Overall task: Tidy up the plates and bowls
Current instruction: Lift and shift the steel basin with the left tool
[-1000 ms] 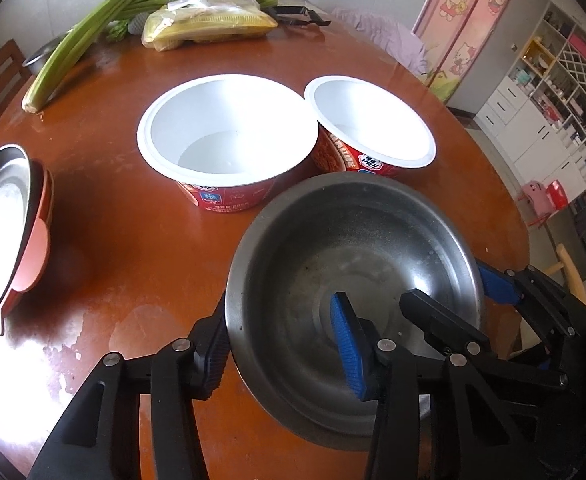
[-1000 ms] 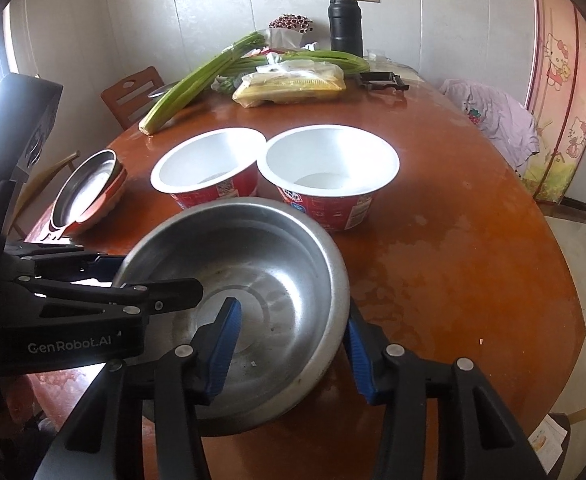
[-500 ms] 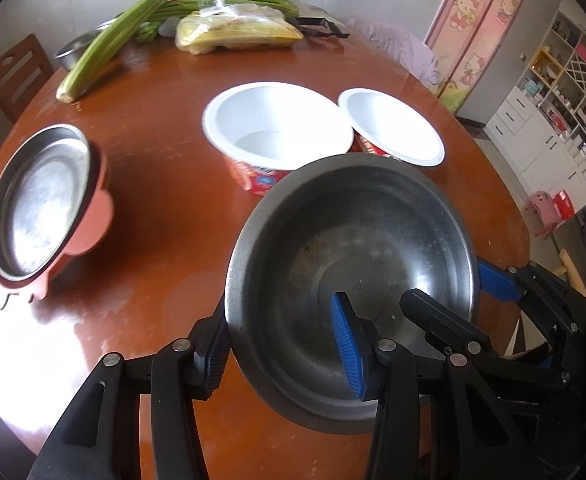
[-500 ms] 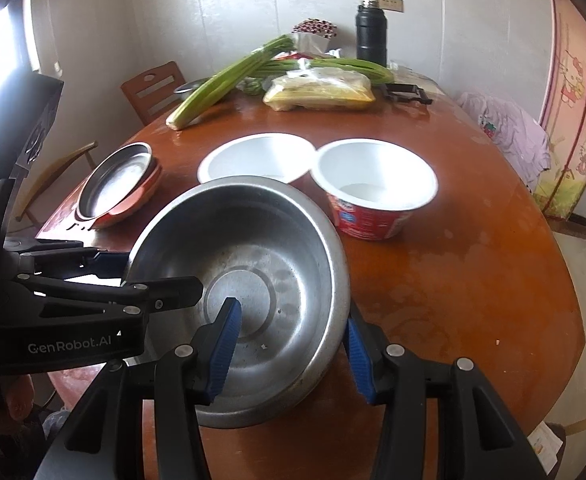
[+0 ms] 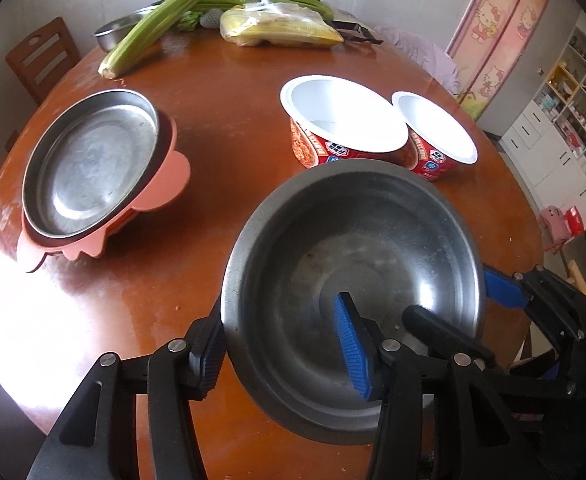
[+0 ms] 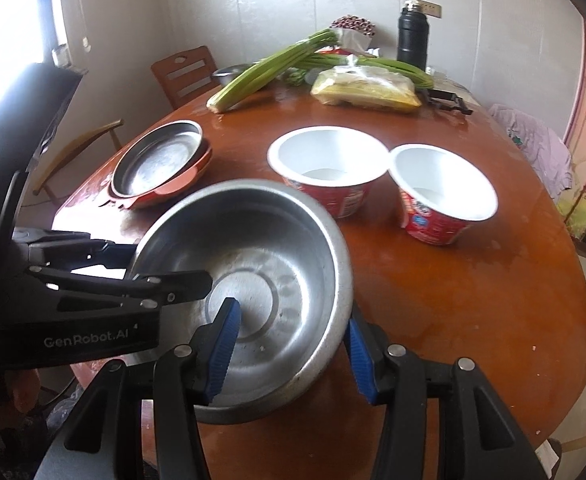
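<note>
A large steel bowl [image 5: 357, 264] hangs above the brown round table [image 5: 221, 104], held by both grippers. My left gripper [image 5: 281, 344] is shut on its left rim, one finger inside and one outside. My right gripper [image 6: 289, 340] is shut on its right rim [image 6: 333, 248] the same way. A steel plate [image 5: 93, 160] lies nested in a pink dish [image 5: 161, 188] at the left; it also shows in the right wrist view [image 6: 161, 160]. Two empty red-and-white paper bowls [image 5: 345, 116] [image 5: 433, 132] stand side by side beyond the steel bowl.
At the table's far side lie celery stalks [image 6: 269, 68], a bagged yellow package [image 6: 365, 88], a small steel basin [image 5: 121, 28] and a black flask [image 6: 413, 40]. A wooden chair [image 6: 185, 72] stands behind the table. Shelves [image 5: 573, 112] are at the right.
Both grippers have carried the steel bowl to the left, towards the plate and pink dish. The paper bowls have slid to the right in both views. The grips are unchanged.
</note>
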A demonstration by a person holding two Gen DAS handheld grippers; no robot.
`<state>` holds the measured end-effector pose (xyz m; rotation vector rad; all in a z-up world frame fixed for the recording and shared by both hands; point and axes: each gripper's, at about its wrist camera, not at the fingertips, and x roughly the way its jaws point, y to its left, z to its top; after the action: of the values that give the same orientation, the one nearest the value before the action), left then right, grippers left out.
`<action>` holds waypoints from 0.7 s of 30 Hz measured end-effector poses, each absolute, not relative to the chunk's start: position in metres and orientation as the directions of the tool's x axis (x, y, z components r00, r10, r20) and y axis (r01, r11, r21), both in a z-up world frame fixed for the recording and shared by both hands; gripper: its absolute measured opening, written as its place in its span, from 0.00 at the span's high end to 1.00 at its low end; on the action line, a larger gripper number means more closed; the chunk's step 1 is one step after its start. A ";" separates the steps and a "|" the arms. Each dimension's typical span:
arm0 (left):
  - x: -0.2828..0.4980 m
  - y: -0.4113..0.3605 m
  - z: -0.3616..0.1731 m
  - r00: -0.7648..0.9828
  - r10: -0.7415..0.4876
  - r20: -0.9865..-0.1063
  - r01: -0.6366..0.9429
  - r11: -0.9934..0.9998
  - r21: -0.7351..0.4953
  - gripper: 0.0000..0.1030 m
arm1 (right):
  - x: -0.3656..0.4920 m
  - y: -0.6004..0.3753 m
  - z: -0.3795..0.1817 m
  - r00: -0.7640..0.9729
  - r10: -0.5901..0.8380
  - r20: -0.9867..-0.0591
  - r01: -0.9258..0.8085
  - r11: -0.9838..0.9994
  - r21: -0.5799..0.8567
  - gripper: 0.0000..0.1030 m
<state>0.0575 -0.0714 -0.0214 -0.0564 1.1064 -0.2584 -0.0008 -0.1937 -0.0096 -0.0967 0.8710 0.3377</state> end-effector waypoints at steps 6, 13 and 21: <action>0.057 -0.071 -0.022 0.422 -0.241 -0.874 0.186 0.966 -0.177 0.48 | 0.000 -0.191 -0.013 0.579 0.247 -0.777 -0.331 0.942 0.054 0.49; 0.058 -0.076 -0.025 0.417 -0.226 -0.880 0.196 0.968 -0.156 0.48 | 0.002 -0.195 -0.014 0.575 0.249 -0.779 -0.329 0.943 0.059 0.49; 0.059 -0.079 -0.028 0.421 -0.208 -0.883 0.199 0.971 -0.134 0.47 | 0.006 -0.198 -0.021 0.560 0.256 -0.788 -0.324 0.943 0.077 0.49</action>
<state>0.0594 -0.0792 -0.0276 -0.0088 1.1074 -0.2553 0.0061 -0.1980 -0.0207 -0.0795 0.9153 0.3423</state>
